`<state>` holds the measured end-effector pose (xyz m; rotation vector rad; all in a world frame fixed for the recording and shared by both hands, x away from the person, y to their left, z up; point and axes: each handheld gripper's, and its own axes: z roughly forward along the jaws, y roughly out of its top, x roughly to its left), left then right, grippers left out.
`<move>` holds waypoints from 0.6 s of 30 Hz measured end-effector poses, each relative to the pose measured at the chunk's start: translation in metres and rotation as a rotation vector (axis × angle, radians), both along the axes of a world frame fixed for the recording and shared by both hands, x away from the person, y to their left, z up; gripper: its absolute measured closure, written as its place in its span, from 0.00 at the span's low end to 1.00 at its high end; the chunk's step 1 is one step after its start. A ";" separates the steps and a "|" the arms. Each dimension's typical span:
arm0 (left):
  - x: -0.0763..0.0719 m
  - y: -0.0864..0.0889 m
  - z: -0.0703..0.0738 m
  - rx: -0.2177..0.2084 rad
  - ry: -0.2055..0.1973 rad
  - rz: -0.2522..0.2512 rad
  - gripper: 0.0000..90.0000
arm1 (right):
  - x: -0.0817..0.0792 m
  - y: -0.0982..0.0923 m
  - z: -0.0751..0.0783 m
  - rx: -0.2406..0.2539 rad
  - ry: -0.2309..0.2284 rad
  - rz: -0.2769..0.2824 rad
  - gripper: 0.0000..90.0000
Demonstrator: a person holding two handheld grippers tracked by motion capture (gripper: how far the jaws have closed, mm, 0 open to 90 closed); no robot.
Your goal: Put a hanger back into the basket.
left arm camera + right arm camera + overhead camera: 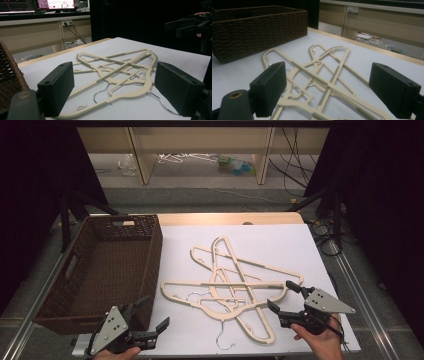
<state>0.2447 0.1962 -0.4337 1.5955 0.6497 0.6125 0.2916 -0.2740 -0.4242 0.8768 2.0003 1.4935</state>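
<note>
Several cream plastic hangers with metal hooks lie crossed in a pile on the white table top. My left gripper hovers open at the near left, by the basket's front corner, its jaws pointing toward the pile. In the left gripper view the hangers lie beyond the wide-apart jaws of the left gripper, which hold nothing. My right gripper is open at the pile's near right end, just above it. In the right gripper view the hangers lie under the spread jaws of the right gripper.
A brown wicker basket stands on the left of the table, with nothing in the part I can see. One loose hook reaches toward the table's near edge. Behind the table are wooden shelf legs and floor cables.
</note>
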 end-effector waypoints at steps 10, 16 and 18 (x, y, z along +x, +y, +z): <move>0.001 -0.001 -0.001 0.010 -0.001 -0.012 0.18 | 0.005 0.004 -0.005 -0.048 0.037 0.054 0.18; 0.001 -0.002 -0.001 -0.003 0.003 -0.012 0.18 | 0.011 0.009 -0.010 -0.098 0.051 0.099 0.19; 0.001 -0.002 -0.001 -0.005 0.003 -0.013 0.18 | 0.012 0.009 -0.011 -0.104 0.051 0.111 0.20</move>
